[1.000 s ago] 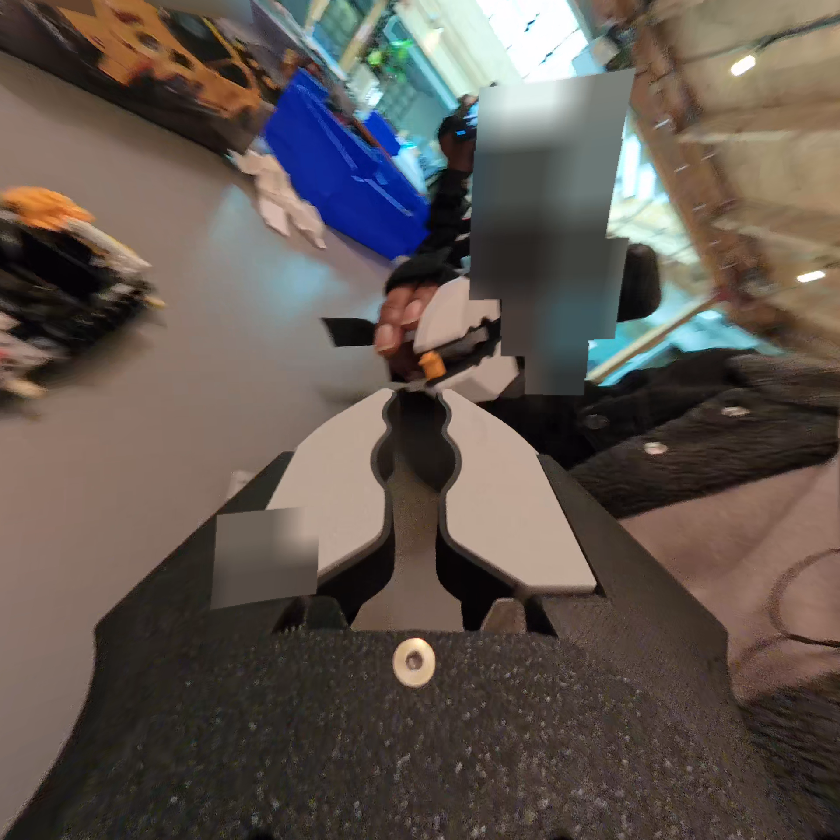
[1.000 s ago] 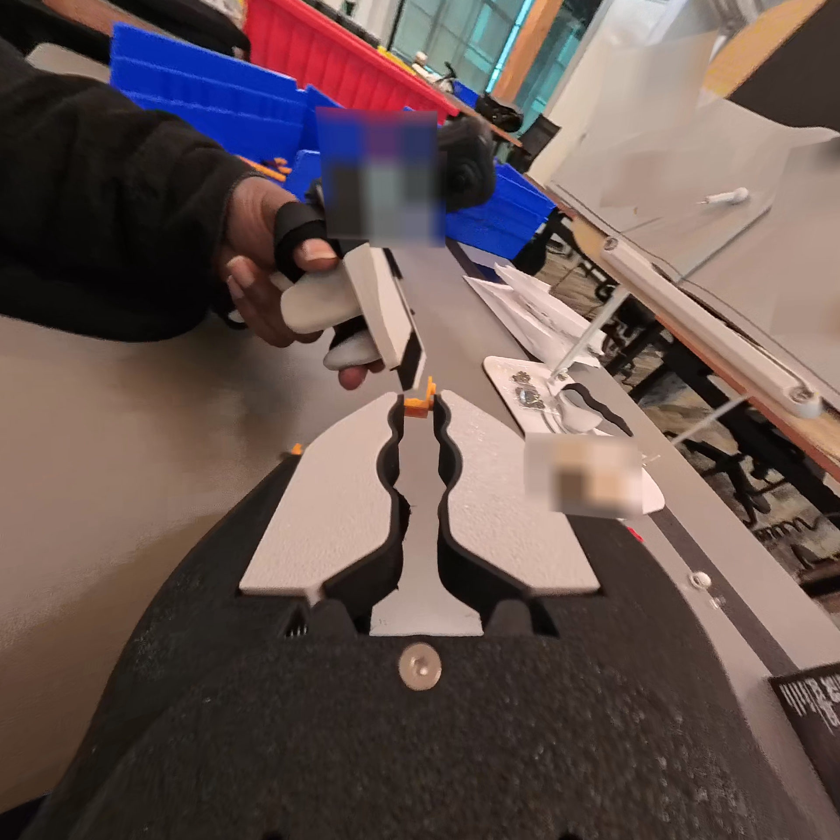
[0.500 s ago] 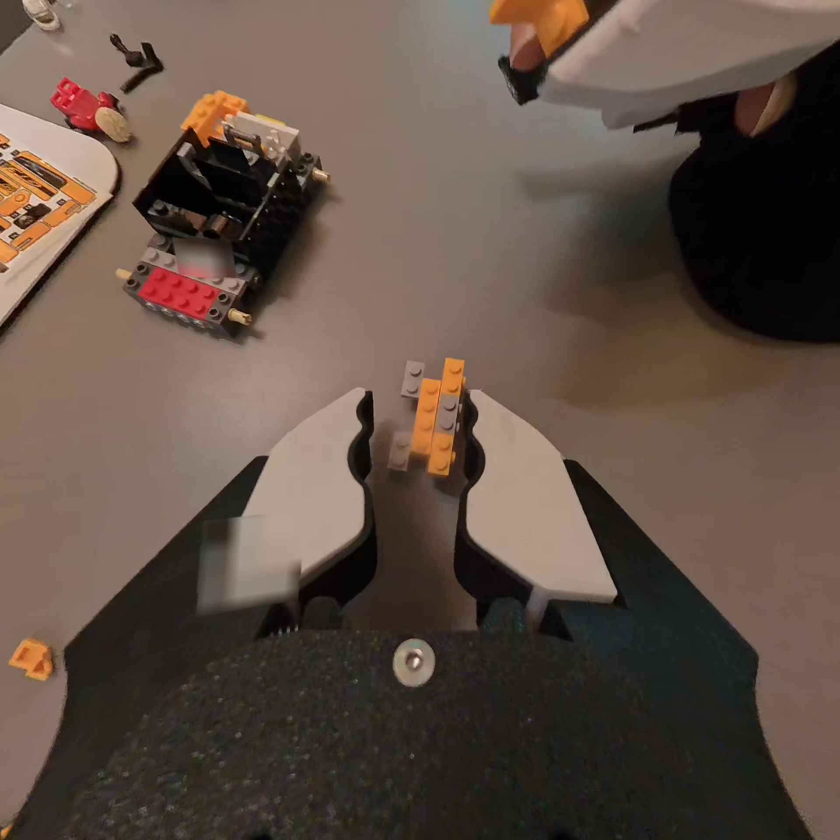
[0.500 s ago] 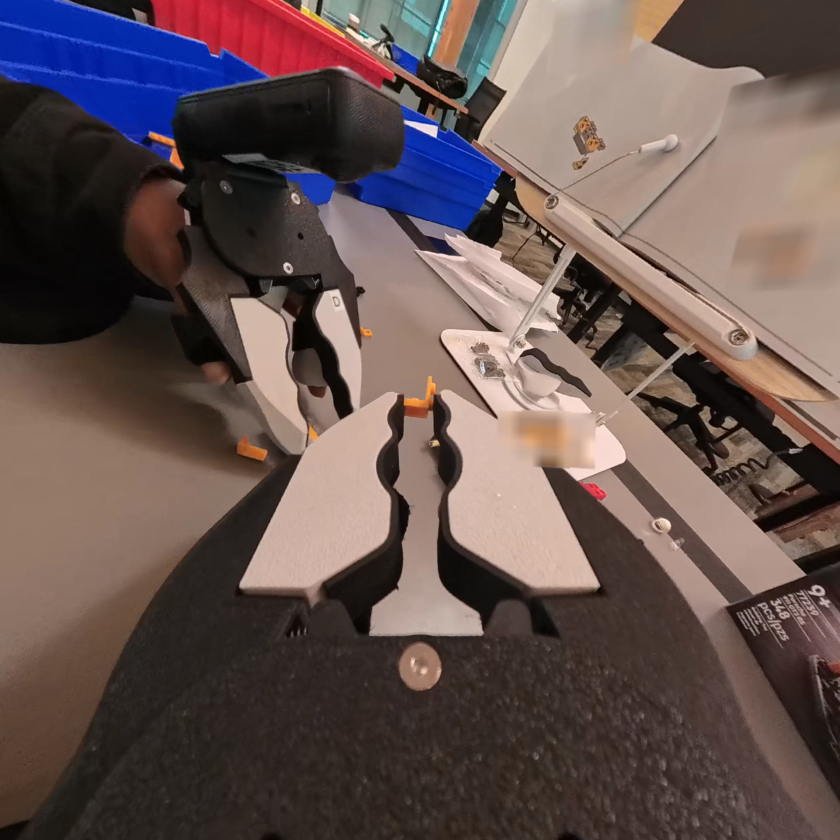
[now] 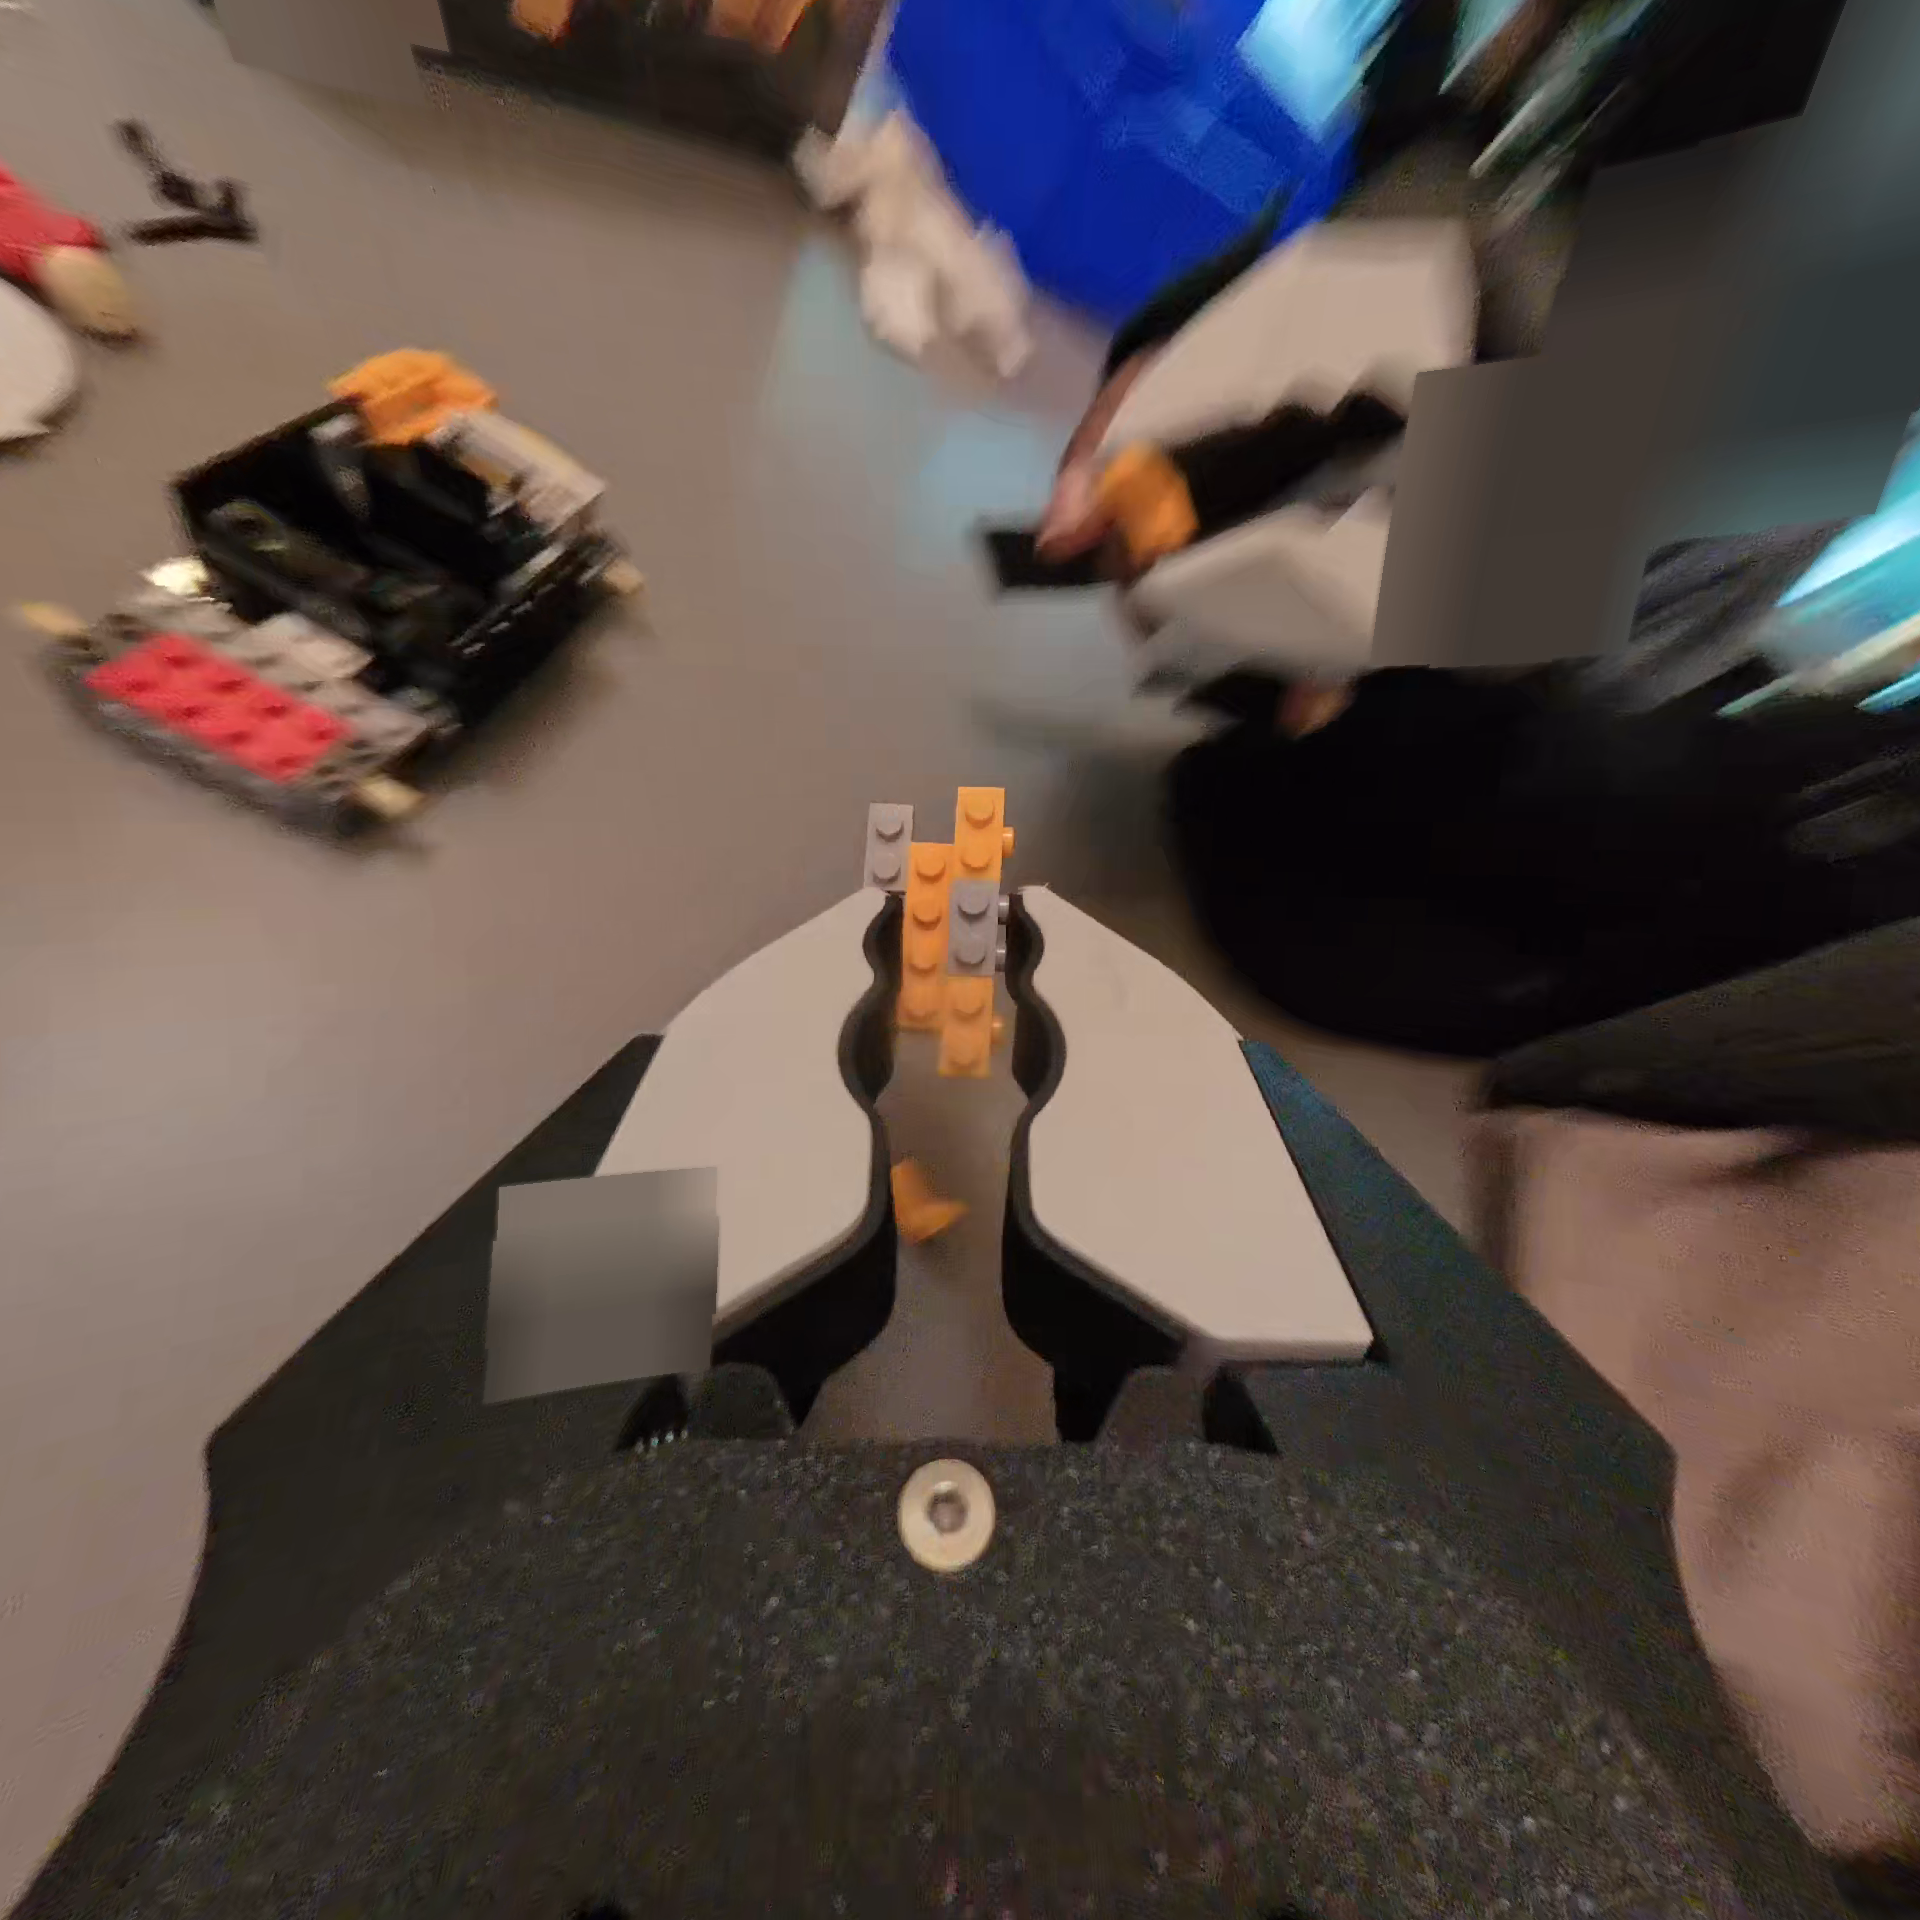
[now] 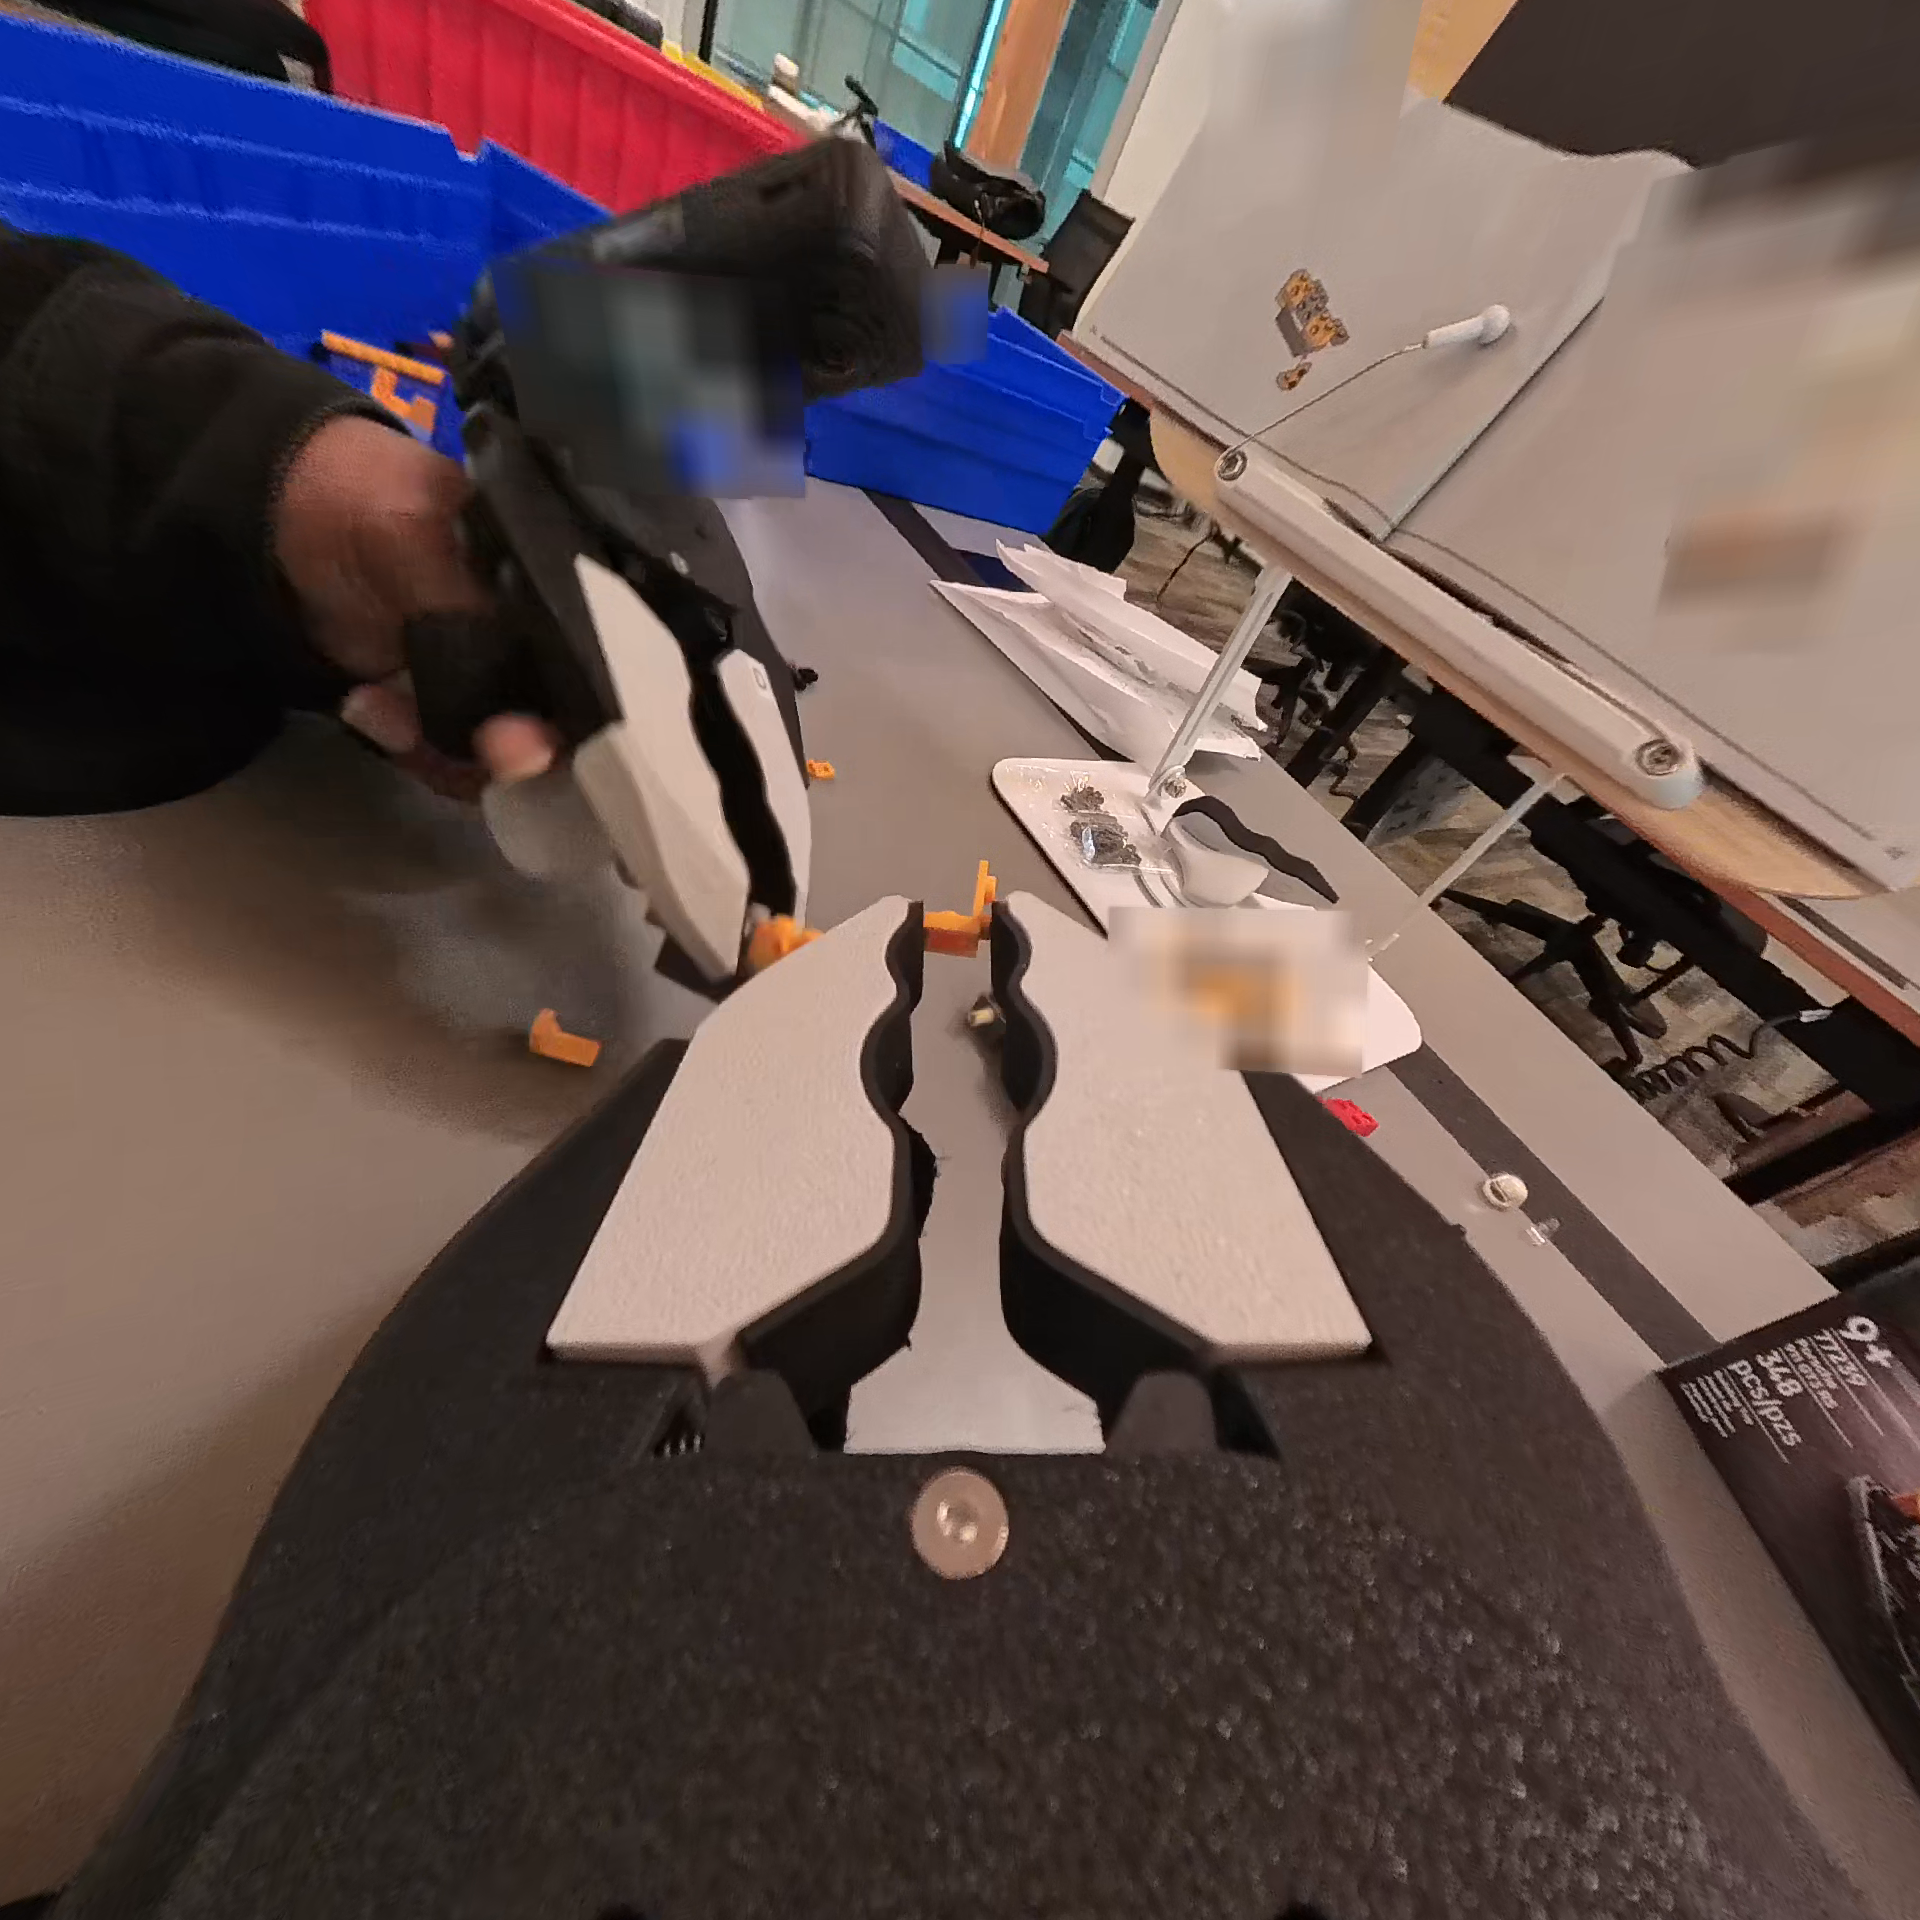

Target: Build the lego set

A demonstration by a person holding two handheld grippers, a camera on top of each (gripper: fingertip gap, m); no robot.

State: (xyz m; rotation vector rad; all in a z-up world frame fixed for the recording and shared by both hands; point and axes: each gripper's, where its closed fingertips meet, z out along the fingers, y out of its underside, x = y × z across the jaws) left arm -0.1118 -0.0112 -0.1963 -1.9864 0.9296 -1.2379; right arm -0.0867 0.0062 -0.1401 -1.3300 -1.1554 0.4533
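My left gripper [image 5: 954, 899] is shut on an orange and grey plate assembly [image 5: 940, 935], which sticks out past the fingertips. It also shows in the right wrist view [image 6: 743, 925], tilted down close to the table with the assembly [image 6: 777, 935] at its tips. My right gripper [image 6: 954, 909] is shut on a small orange bracket piece [image 6: 948, 928]. In the left wrist view it is a blur at the upper right [image 5: 1153, 520]. A black, red and orange partial build [image 5: 343, 582] lies on the grey table at the left.
Loose orange pieces lie on the table [image 6: 561, 1039] [image 5: 920, 1200]. An instruction stand [image 6: 1455, 582] on a white base [image 6: 1039, 821] is at the right, with blue bins [image 6: 208, 208] behind. A set box [image 6: 1808, 1455] lies at the lower right. A small red piece [image 6: 1351, 1117] lies nearby. One gripper's finger ends stand about 7 centimeters off the other's.
My left gripper swung down over the plate assembly, closed on it and tilted back up with it. My right gripper has kept hold of the orange bracket.
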